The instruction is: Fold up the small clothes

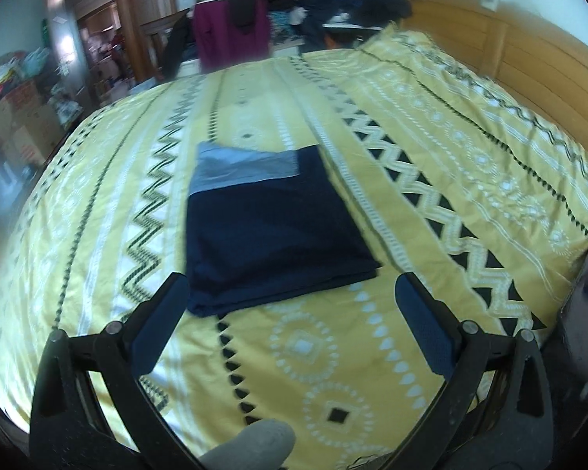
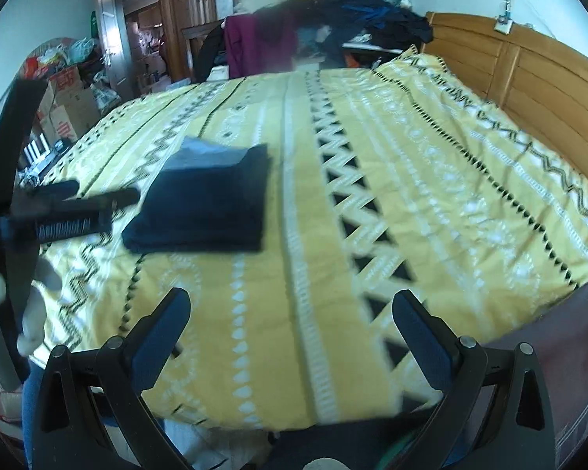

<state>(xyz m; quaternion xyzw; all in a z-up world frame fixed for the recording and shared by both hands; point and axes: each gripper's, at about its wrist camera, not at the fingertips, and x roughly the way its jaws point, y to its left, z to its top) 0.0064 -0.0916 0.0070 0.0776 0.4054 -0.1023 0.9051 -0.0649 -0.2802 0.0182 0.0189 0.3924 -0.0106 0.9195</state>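
We've got the folded navy garment [image 1: 270, 231] lying flat on the bed [image 1: 431, 203], just ahead of the left gripper [image 1: 292, 290], its near-left corner almost at the left fingertip. Left fingers are spread, nothing between them. Right gripper [image 2: 292, 305] fingers are spread too, holding nothing, with the garment well ahead and left of them. We judge it light, soft and floppy: layers will slide apart if pinched at one ply. Best hold looks like the near folded edge, pinching all layers at once, one gripper per corner.
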